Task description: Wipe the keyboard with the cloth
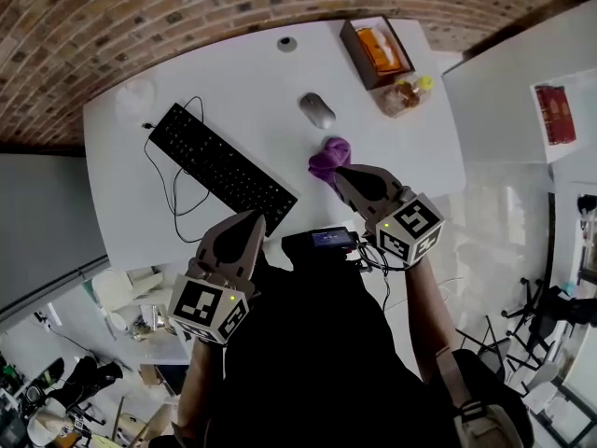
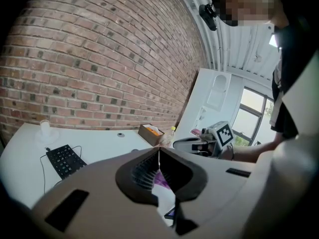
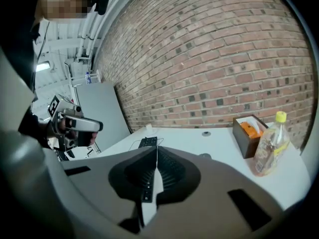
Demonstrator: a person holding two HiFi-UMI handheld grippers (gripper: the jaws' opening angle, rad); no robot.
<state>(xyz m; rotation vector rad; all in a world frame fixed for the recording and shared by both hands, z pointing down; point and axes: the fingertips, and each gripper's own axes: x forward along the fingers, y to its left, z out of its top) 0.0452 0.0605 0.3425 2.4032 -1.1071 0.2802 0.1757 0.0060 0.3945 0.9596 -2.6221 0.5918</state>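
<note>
Currently both grippers hang over the near edge of the white table (image 1: 401, 157). The left gripper (image 1: 252, 220) has its jaws clenched together on nothing, its tip by the near end of the black keyboard (image 1: 222, 168), which lies slantwise toward the left edge. The right gripper (image 1: 341, 174) is likewise clenched and empty, its tip just beside the crumpled purple cloth (image 1: 328, 157), which lies between the keyboard and the right edge. A grey mouse (image 1: 317, 110) sits beyond the cloth.
</note>
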